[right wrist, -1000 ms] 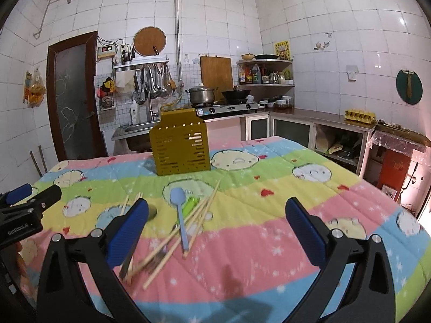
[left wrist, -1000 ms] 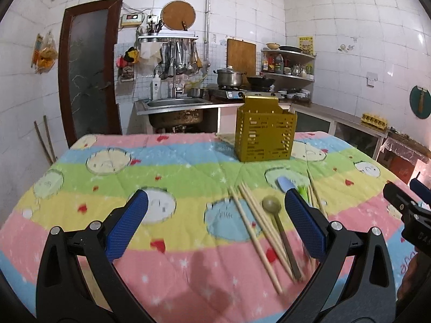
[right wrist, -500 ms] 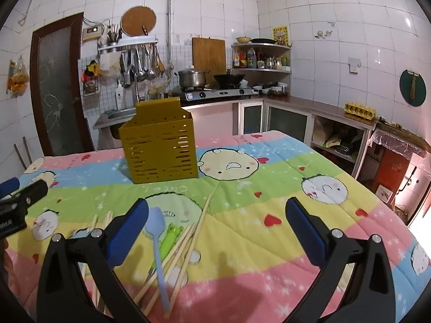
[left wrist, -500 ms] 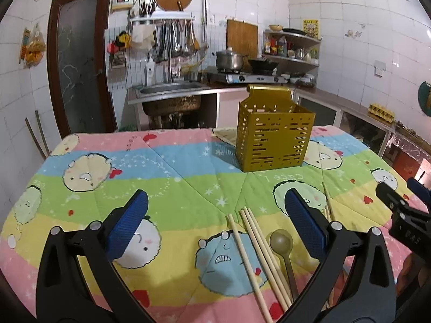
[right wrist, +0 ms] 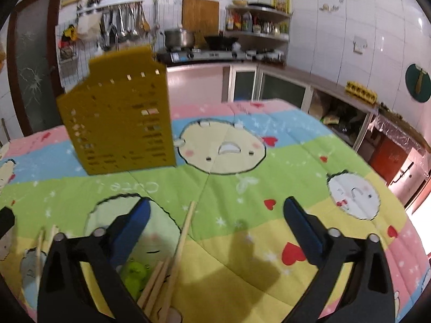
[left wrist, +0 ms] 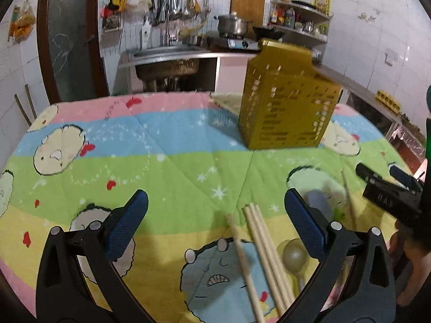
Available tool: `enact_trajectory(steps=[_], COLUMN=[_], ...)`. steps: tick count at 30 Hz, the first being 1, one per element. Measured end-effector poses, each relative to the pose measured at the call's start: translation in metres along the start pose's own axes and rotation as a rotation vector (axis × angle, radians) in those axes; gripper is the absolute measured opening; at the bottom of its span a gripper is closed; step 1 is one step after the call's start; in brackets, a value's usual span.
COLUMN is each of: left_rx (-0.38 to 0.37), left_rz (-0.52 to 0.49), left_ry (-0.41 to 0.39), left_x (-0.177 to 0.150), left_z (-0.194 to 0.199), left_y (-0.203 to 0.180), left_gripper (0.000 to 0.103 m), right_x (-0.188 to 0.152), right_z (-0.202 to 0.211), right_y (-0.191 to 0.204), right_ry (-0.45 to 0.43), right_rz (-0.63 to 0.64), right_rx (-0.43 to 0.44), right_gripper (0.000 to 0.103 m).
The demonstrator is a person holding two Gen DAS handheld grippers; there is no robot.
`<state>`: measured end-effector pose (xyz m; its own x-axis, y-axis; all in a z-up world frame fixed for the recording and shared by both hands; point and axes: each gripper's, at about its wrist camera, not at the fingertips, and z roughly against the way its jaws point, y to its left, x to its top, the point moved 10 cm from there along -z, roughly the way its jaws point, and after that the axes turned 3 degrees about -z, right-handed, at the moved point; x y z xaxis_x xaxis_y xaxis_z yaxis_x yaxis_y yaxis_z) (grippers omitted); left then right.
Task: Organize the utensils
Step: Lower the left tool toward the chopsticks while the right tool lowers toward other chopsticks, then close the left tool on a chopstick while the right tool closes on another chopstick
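A yellow perforated utensil holder (left wrist: 285,97) (right wrist: 118,123) stands upright on the striped cartoon cloth. In front of it lie wooden chopsticks (left wrist: 258,239) (right wrist: 186,228), an olive spoon (left wrist: 295,255), a blue spoon (left wrist: 319,202) and a green-handled piece (right wrist: 134,269). My left gripper (left wrist: 215,202) is open over the cloth, with the chopsticks just inside its right finger. My right gripper (right wrist: 216,207) is wide and its jaws are closing. One chopstick lies on the cloth below the gap, and no pad touches it. The right gripper (left wrist: 388,191) also shows at the left wrist view's right edge.
The cloth-covered table (right wrist: 269,161) stretches right and left of the holder. Behind it are a sink (left wrist: 167,64), a stove with a pot (right wrist: 179,39) and shelves with bottles (right wrist: 256,24). A hand (left wrist: 409,245) holds the right gripper.
Both grippers have moved forward and down toward the holder, which now looks larger. The utensils have slid toward the bottom of both views.
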<state>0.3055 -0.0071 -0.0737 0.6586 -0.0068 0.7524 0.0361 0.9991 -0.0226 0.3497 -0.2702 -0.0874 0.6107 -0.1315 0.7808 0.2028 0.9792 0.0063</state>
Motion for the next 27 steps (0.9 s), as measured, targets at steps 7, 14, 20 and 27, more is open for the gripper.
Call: enact_trajectory(steps=[7, 14, 20, 27], left_rx=[-0.01, -0.011, -0.022, 0.003], left_rz=[0.004, -0.019, -0.012, -0.022], left_ry=[0.107, 0.16, 0.206, 0.237], left_x=[-0.02, -0.032, -0.041, -0.041], left_z=[-0.027, -0.039, -0.046, -0.049], left_y=[0.006, 0.001, -0.003, -0.008], left_gripper=[0.082, 0.073, 0.06, 0.038], right_x=[-0.011, -0.02, -0.023, -0.025], right_z=[-0.022, -0.03, -0.031, -0.036], right_y=[0.005, 0.008, 0.009, 0.016], right_ry=[0.082, 0.124, 0.134, 0.175], right_rz=[-0.001, -0.001, 0.006, 0.04], right_rx=[-0.004, -0.006, -0.005, -0.013], right_gripper=[0.077, 0.071, 0.067, 0.056])
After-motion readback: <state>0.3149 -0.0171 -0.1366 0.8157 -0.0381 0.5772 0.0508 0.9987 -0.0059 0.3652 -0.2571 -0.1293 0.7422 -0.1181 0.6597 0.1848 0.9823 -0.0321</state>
